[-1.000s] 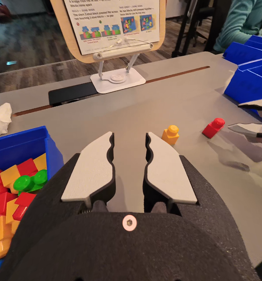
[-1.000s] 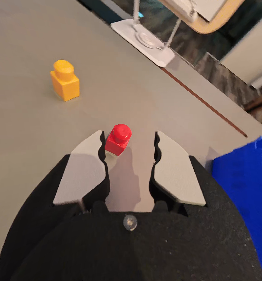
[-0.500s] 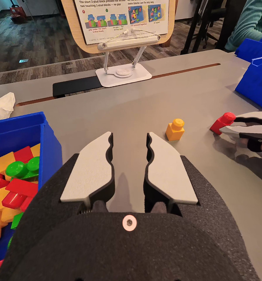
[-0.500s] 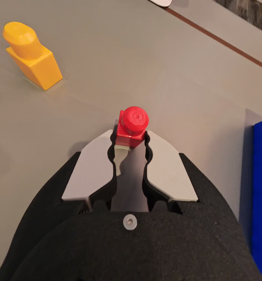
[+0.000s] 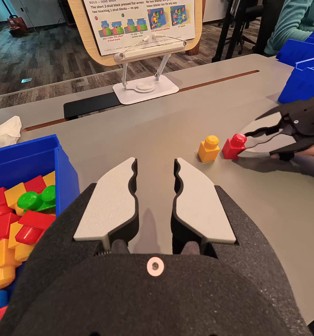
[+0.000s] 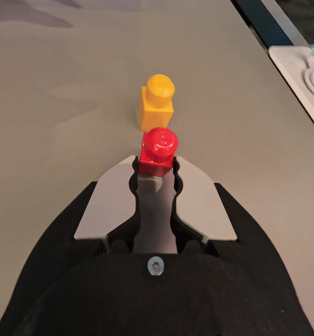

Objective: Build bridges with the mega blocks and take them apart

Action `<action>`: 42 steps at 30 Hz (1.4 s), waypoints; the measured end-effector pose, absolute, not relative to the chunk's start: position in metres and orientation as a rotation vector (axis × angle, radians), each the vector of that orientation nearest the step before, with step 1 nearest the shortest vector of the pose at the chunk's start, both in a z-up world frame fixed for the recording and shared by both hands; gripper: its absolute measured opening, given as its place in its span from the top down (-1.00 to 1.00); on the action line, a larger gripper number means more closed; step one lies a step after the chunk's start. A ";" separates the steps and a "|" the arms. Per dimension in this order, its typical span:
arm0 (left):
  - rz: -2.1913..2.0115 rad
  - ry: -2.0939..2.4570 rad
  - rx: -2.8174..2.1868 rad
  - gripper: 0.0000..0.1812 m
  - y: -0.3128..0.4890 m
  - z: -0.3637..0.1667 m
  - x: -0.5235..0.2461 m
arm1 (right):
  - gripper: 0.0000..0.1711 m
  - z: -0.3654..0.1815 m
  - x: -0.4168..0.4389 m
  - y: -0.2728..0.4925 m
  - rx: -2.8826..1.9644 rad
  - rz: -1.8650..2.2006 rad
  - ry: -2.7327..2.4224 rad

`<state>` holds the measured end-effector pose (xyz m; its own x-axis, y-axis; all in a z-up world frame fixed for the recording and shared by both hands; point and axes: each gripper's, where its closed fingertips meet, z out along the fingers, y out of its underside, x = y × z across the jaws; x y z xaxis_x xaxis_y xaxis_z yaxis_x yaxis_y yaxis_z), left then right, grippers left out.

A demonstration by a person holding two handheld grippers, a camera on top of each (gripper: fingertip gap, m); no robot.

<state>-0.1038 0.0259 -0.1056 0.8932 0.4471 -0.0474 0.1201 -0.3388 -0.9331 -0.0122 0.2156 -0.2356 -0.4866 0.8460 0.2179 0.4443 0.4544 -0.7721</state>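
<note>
A red one-stud block (image 6: 157,156) is held upright between the tips of my right gripper (image 6: 155,159), which is shut on it. Just beyond it an orange one-stud block (image 6: 156,103) stands upright on the grey table; a narrow gap separates the two. In the left wrist view the red block (image 5: 232,148) sits just right of the orange block (image 5: 209,149), with the right gripper (image 5: 247,143) reaching in from the right. My left gripper (image 5: 155,161) is open and empty above the table, left of both blocks.
A blue bin (image 5: 25,156) with several red, orange and green blocks stands at the left. An instruction board on a white stand (image 5: 145,89) is at the back. More blue bins (image 5: 301,85) stand at the far right, near a seated person's sleeve (image 5: 294,23). A crumpled white tissue (image 5: 6,131) lies at the back left.
My right gripper closed on the red block and carried it left, up to the orange block. The left gripper stayed open and barely moved.
</note>
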 end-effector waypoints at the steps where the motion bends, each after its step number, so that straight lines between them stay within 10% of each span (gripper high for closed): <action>1: 0.361 -0.413 -1.911 0.58 0.025 -0.105 -0.103 | 0.58 -0.235 -0.015 0.215 -1.024 0.882 -2.131; 30: 0.514 -0.466 -1.786 0.34 -0.038 -0.051 -0.121 | 0.32 -0.215 -0.045 0.192 -0.736 1.108 -2.124; 42: 0.550 -0.576 -1.717 0.61 -0.187 -0.034 -0.183 | 0.51 -0.152 -0.012 0.197 -0.862 1.345 -1.725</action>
<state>-0.1830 -0.1872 -0.0345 0.7670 0.6390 -0.0588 0.0875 -0.1950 -0.9769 -0.0122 0.1970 -0.1524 -0.4743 0.8649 0.1645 0.0514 0.2137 -0.9755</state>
